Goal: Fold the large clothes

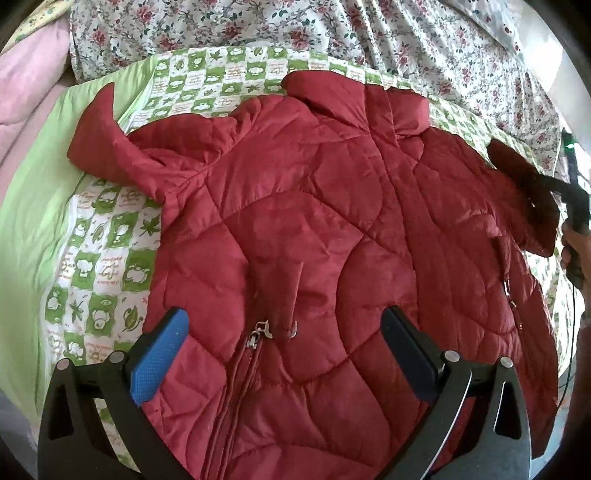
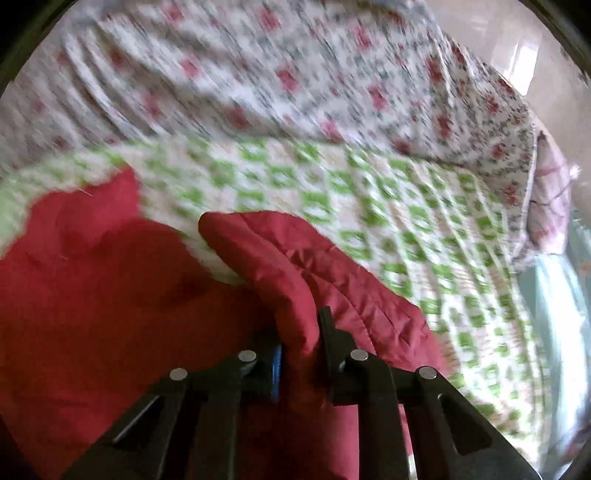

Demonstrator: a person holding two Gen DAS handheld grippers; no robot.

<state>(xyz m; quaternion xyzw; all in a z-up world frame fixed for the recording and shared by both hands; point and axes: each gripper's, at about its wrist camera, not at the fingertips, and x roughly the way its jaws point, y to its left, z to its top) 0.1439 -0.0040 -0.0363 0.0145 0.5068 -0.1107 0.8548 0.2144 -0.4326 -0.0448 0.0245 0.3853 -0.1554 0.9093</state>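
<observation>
A red quilted jacket point(image 1: 314, 221) lies front up on a green-and-white patterned quilt point(image 1: 103, 266), zipper towards me, collar at the far side. Its left sleeve point(image 1: 107, 140) lies out to the far left. My left gripper point(image 1: 284, 328) is open just above the jacket's lower front, near the zipper pull point(image 1: 260, 330). My right gripper point(image 2: 301, 332) is shut on the jacket's right sleeve point(image 2: 295, 266) and holds it lifted; it also shows at the right edge of the left wrist view point(image 1: 570, 206). The right wrist view is blurred by motion.
A floral sheet point(image 1: 332, 33) covers the bed beyond the quilt. Pink bedding point(image 1: 26, 74) is bunched at the far left. A plain green border point(image 1: 29, 221) runs along the quilt's left side. The bed's right edge point(image 2: 546, 258) drops to a pale floor.
</observation>
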